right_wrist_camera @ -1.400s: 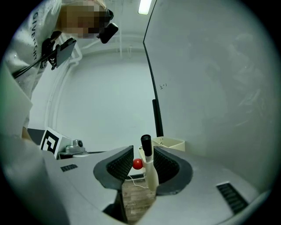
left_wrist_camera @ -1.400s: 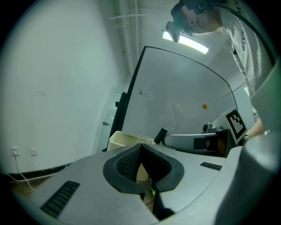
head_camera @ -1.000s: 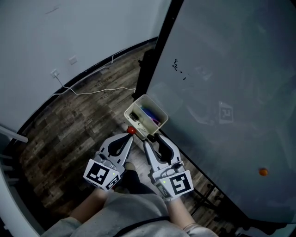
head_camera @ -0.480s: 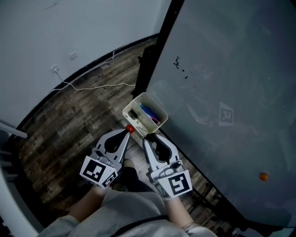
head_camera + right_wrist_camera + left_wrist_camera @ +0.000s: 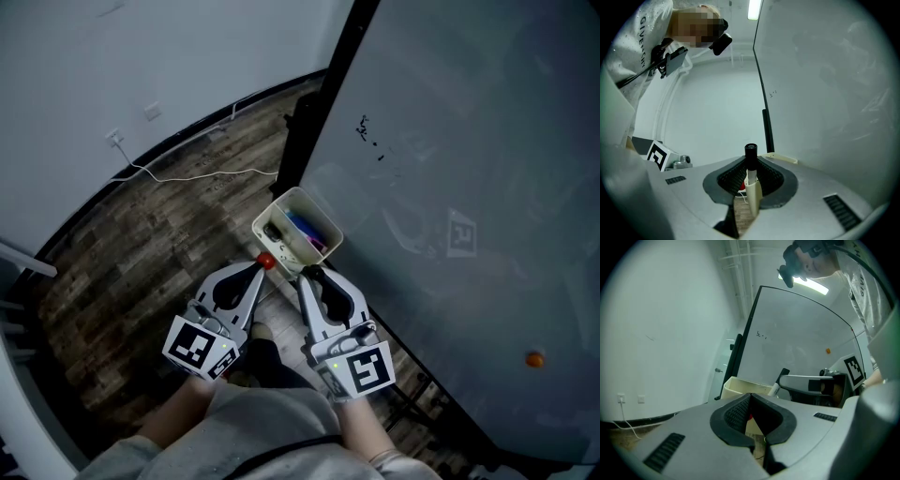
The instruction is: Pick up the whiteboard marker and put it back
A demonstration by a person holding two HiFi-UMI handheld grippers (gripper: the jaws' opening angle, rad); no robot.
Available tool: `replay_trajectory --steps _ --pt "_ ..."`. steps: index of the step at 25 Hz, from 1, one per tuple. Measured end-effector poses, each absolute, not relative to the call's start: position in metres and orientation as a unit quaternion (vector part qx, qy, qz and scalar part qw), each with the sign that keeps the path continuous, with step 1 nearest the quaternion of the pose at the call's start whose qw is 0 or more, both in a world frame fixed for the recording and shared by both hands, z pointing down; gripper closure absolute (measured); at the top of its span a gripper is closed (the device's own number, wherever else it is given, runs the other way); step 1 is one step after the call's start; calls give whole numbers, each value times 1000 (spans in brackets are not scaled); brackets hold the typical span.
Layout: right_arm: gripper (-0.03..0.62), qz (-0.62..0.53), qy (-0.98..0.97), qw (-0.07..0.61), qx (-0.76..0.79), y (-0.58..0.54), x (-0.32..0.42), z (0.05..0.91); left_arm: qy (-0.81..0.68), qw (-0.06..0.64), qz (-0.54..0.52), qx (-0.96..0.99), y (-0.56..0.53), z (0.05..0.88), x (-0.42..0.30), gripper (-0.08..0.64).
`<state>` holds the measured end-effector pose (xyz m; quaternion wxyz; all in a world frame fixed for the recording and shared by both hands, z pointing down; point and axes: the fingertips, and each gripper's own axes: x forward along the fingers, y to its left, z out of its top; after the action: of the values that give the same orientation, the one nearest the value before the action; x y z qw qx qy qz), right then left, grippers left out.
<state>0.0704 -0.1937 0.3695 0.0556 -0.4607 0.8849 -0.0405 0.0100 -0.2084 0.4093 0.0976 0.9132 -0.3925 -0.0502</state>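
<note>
A: What has changed?
B: Our right gripper [image 5: 749,174] has just been closing. It now clasps the marker [image 5: 750,161], upright in the box [image 5: 292,202] beside the board [image 5: 469,141]. The left gripper [image 5: 750,397] is clenched. We judge lifting comes next.

It was a plain office or meeting room. A large whiteboard [image 5: 469,187] in a black frame [image 5: 319,103] stood just right of the right hand-held gripper [image 5: 303,275]. Bare white walls [image 5: 141,56], a wall socket [image 5: 114,138] and a trailing white cable [image 5: 206,175] lay ahead, over a wood-plank floor [image 5: 141,253], with a ceiling strip light [image 5: 753,9] above.
</note>
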Motion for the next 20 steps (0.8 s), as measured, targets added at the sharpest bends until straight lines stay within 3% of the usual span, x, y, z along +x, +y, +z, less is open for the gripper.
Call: replay_trajectory --steps 20 --pt "515 -14 881 20 -472 -196 79 338 -387 86 -63 916 -205 390 6 545"
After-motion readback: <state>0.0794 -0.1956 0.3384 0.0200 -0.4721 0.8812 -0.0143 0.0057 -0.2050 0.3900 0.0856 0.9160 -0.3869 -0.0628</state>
